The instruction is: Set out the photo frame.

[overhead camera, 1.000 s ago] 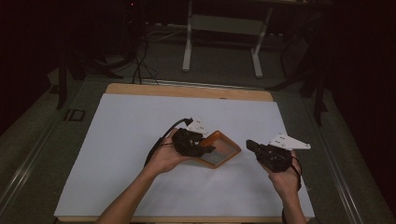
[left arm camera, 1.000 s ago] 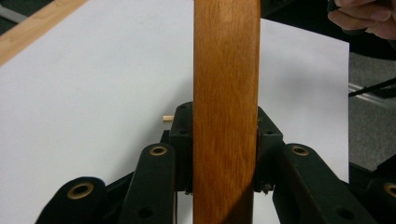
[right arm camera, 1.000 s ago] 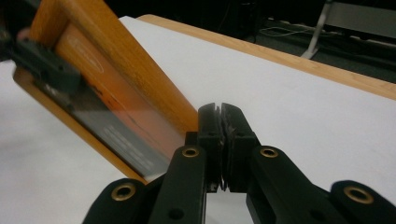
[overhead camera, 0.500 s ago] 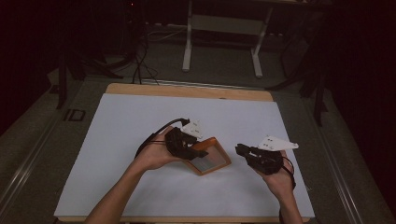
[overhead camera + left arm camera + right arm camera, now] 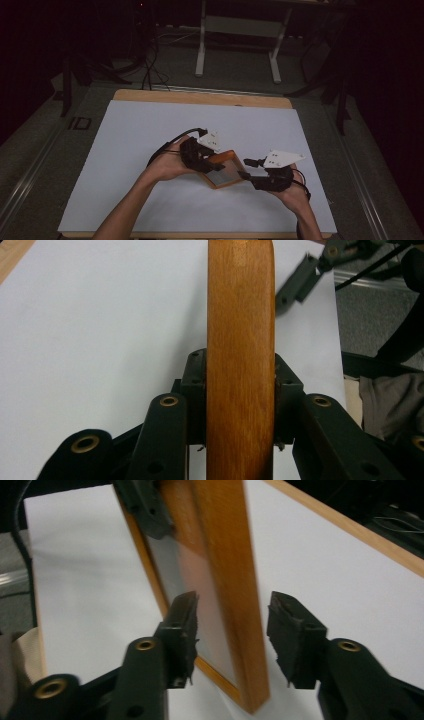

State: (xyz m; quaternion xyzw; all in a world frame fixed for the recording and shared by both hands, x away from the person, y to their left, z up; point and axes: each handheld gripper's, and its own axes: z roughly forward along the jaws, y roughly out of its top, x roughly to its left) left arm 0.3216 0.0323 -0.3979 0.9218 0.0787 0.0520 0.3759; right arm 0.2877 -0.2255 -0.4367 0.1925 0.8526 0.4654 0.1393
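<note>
1. Since a second ago, right claw (image 5: 246, 169) moved left to the wooden picture frame (image 5: 223, 171); jaws just opened, straddling its edge, not pressing.
2. Left claw (image 5: 212, 161) clamped on frame, mid-near worktop (image 5: 125, 135).

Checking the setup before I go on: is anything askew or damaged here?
No damage shows. The wooden frame is held off the white table cover, tilted, clamped in the left tool; the right tool, jaws just opened, straddles its edge without pressing.

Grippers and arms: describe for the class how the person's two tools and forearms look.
Both the left gripper and right gripper are black, each topped by a grey three-cornered plate with a black cable trailing. Jaw links carry brass-coloured rivets. The forearms are bare, without sleeves.
</note>
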